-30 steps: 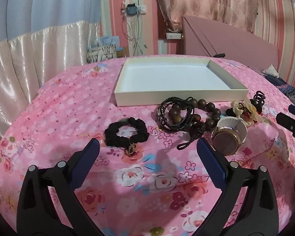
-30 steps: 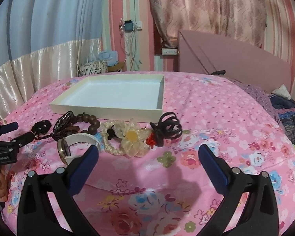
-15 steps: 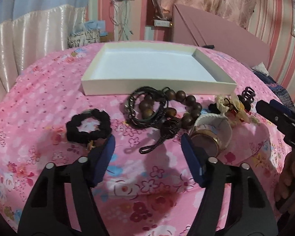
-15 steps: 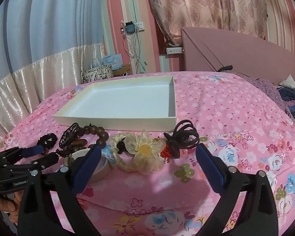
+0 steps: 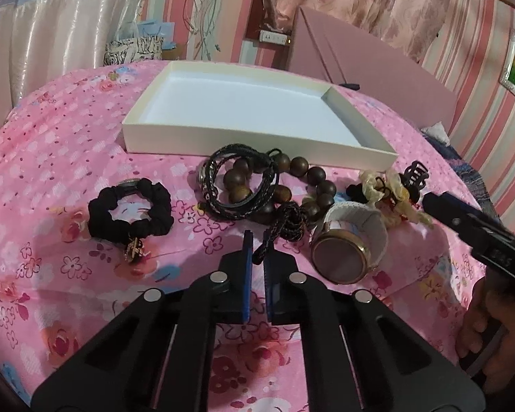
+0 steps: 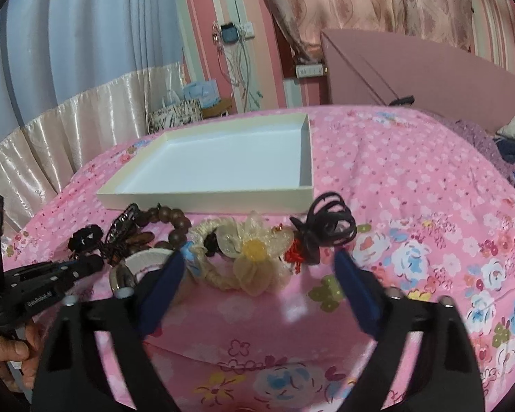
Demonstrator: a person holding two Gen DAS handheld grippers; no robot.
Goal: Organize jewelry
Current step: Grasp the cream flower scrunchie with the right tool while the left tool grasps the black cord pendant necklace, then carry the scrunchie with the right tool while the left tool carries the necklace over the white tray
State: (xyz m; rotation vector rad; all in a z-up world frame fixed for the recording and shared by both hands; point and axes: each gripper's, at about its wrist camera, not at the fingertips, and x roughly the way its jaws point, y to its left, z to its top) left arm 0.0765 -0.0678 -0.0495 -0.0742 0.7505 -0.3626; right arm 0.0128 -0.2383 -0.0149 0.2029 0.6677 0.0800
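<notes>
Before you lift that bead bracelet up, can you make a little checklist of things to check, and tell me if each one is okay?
1. Left gripper shut on the braided tassel: ok.
2. Wooden bead bracelet free of the black cord bracelet: not ok, they overlap.
3. White box has nothing in it: ok.
4. Right gripper, jaws just been closing, around the flower hair tie: ok, not pinching yet.
5. Watch clear of the tassel: cannot tell.
</notes>
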